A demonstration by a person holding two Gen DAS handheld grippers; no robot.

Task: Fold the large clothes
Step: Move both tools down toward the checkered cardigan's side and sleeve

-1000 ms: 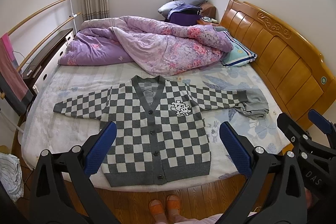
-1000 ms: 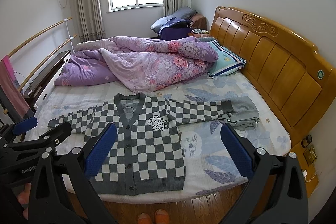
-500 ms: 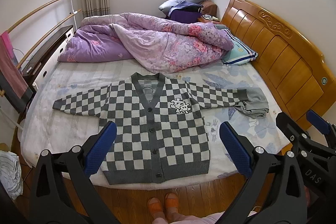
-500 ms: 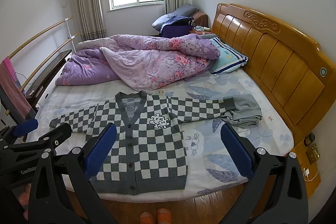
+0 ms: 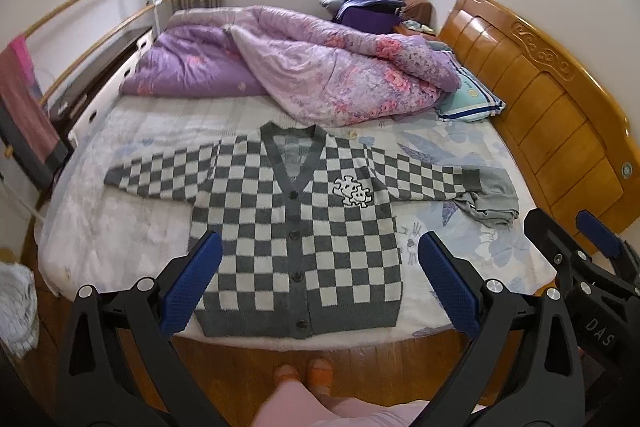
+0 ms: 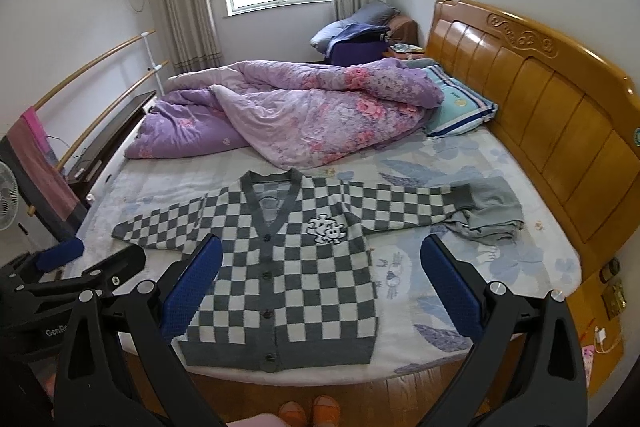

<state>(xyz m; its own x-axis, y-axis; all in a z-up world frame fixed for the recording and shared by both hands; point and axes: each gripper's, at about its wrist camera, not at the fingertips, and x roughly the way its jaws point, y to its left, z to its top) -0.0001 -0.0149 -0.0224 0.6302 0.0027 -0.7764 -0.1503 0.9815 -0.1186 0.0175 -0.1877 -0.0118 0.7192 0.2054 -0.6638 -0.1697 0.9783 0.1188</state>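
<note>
A grey-and-white checked cardigan (image 5: pixel 296 227) (image 6: pixel 288 267) lies flat and buttoned on the bed, front up, both sleeves spread out sideways, hem near the front edge. My left gripper (image 5: pixel 320 283) hovers above the bed's front edge, open, its blue pads framing the cardigan's lower half. My right gripper (image 6: pixel 320 287) is open too, held high over the same hem with nothing between its fingers. Each gripper shows at the edge of the other's view.
A crumpled purple floral quilt (image 5: pixel 312 75) fills the back of the bed (image 5: pixel 100 219). A grey folded garment (image 5: pixel 492 199) lies by the right sleeve cuff. The wooden headboard (image 5: pixel 560 115) runs along the right. A person's feet in orange slippers (image 5: pixel 308 379) stand on the floor.
Both grippers have drifted slightly toward the bed, so the cardigan sits a little lower and larger in view. Both remain open.
</note>
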